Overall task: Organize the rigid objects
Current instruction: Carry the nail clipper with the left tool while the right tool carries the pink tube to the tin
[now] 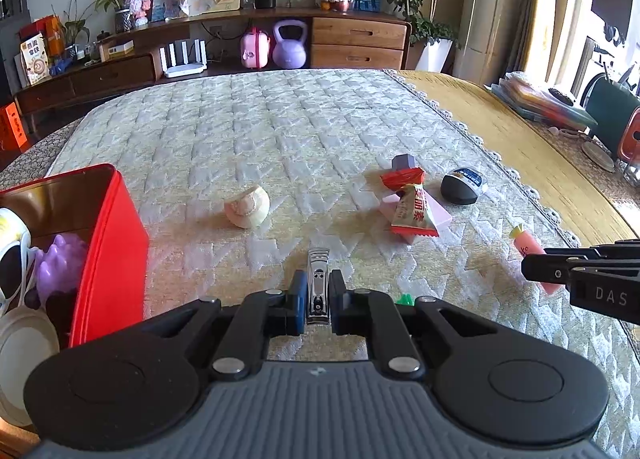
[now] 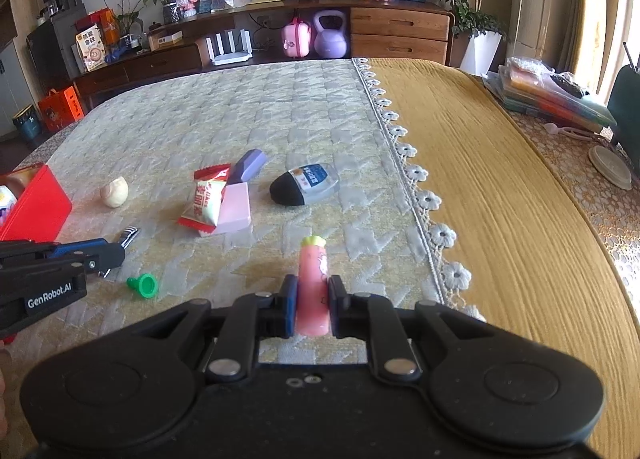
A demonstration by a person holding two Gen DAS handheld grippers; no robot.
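Note:
My left gripper [image 1: 318, 279] is shut on a silver nail clipper [image 1: 317, 279], which lies on the quilted cover and points away from me. My right gripper [image 2: 313, 285] is shut on a pink tube with a yellow-green tip [image 2: 313, 283]. From the left wrist view the right gripper [image 1: 538, 267] reaches in at the right edge, over the pink tube [image 1: 528, 243]. A red tin box [image 1: 108, 243] stands at the left with a purple toy [image 1: 60, 267] inside. Loose on the cover lie a cream shell-shaped piece [image 1: 247, 206], a red snack packet [image 1: 412, 211] and a black-capped bottle [image 1: 462, 186].
A pink block [image 2: 236, 209], a lilac piece [image 2: 250, 165] and a small green cap [image 2: 144, 285] also lie on the cover. A yellow mat [image 2: 500, 187] with a lace edge covers the right side. A wooden sideboard [image 1: 356, 41] stands behind.

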